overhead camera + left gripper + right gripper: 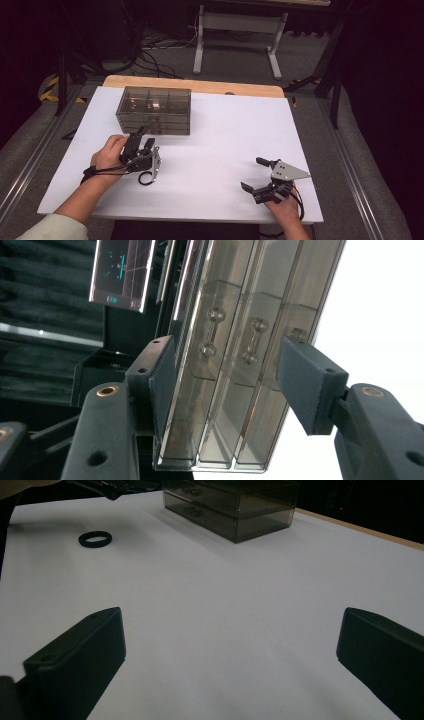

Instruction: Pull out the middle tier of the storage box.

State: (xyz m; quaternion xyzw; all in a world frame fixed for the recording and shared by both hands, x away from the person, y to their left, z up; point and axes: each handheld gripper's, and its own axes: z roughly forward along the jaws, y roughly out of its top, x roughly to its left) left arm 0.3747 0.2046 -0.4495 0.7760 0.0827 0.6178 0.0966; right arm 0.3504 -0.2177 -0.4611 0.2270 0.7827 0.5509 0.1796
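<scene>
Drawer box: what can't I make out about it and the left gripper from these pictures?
- Contents of the drawer box: high view, too small and dim behind smoky plastic.
- Drawer handles: left gripper view, whether the left gripper touches one; jaws straddle them, no contact visible.
- Black ring: high view, partly covered by the left gripper.
- Box's far side: right gripper view, cut off by top edge.
</scene>
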